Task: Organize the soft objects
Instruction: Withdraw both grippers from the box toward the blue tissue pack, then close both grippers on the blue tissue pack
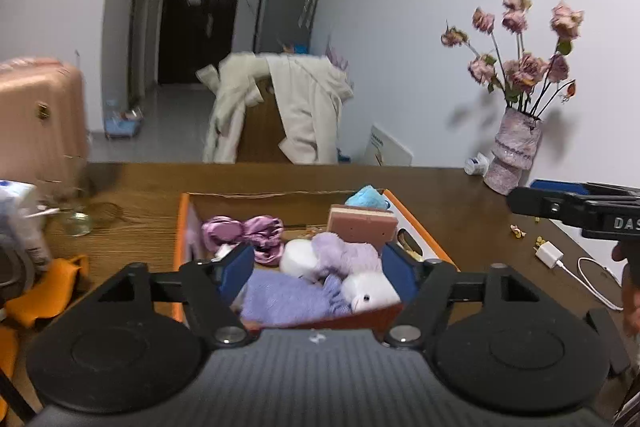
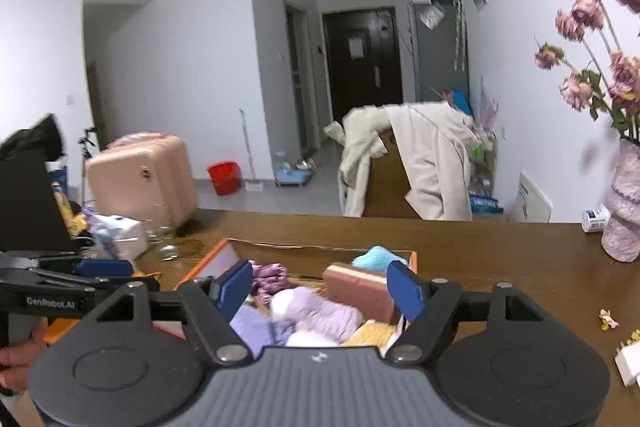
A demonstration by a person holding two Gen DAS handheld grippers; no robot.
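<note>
Left wrist view: both grippers hung open and empty over a filled box.

Between the spread blue pads of the left gripper [image 1: 316, 269] lay a lilac knitted cloth [image 1: 280, 297], a white plush toy [image 1: 370, 291] and a fluffy purple plush [image 1: 344, 253], untouched, apparently just dropped there for sorting. Beyond the fingertips sat shiny pink satin scrunchies [image 1: 244, 231], a pink sponge block [image 1: 362, 225] and a turquoise fuzzy piece [image 1: 368, 197], all inside the orange-edged cardboard box [image 1: 182, 227]. The right gripper [image 2: 324, 291] likewise gaped, holding nothing.
</note>
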